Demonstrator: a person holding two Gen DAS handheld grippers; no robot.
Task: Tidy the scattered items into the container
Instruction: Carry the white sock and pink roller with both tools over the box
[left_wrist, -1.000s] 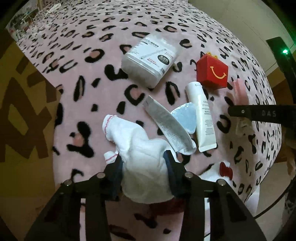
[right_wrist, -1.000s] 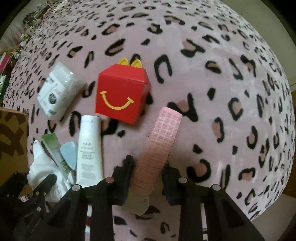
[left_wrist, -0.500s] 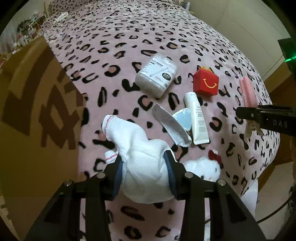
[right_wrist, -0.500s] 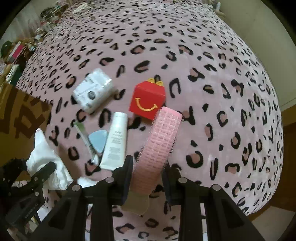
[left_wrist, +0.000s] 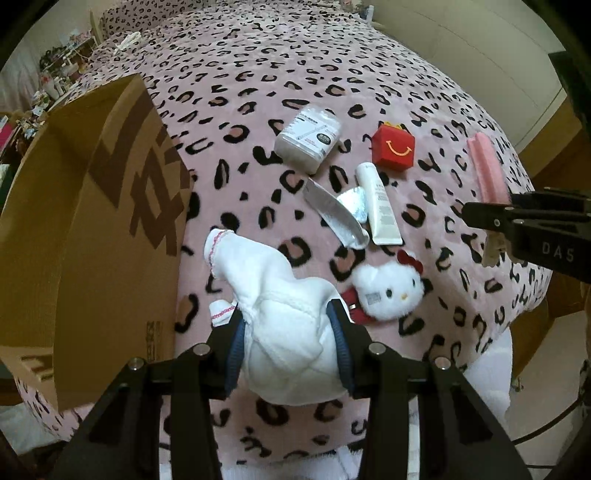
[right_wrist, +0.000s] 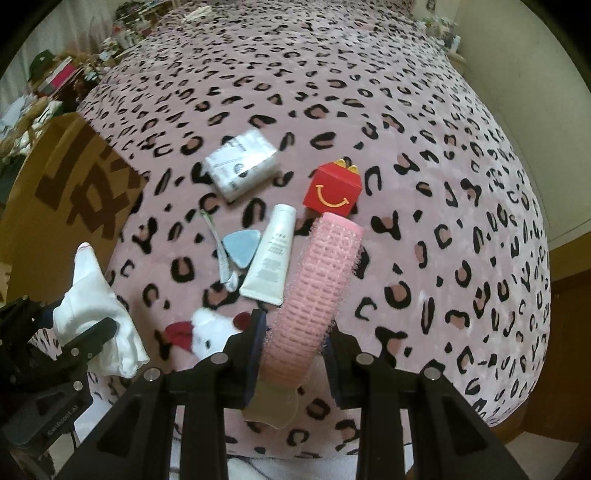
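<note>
Surface: you are working above a bed covered in a pink fleece blanket with black leopard spots (left_wrist: 258, 74); cluttered shelves show at the far left edge of the room.
Container: a brown cardboard box with darker printed blocks (left_wrist: 85, 229) stands on the bed at the left of both views.
Left tool: your left tool (left_wrist: 288, 336) is closed on a bunched white cotton glove with red-stitched cuffs (left_wrist: 273, 295); its bulk sits between the blue-padded fingers, and one finger of the glove sticks out ahead, toward the box.
Right tool: your right tool (right_wrist: 293, 339) is clamped narrow on a pink mesh hair roller (right_wrist: 321, 280), which runs forward from the pads and clear of the blanket.
Items on the bed: a clear plastic tub of cotton swabs (left_wrist: 308, 138), a small red cardboard meal box with a yellow smile (left_wrist: 393, 147), a white squeeze tube (left_wrist: 378, 205), a flat silvery sachet (left_wrist: 334, 214), a pale blue teardrop sponge (right_wrist: 242, 245) and a white plush cat head with a red bow (left_wrist: 388, 288) lie near one another, ahead of both tools.
Left view only: the plush's face and label, and the roller seen side-on in the other tool.
Right view only: the sponge's blue colour, and a beige clip piece (right_wrist: 275, 404) below the roller.
</note>
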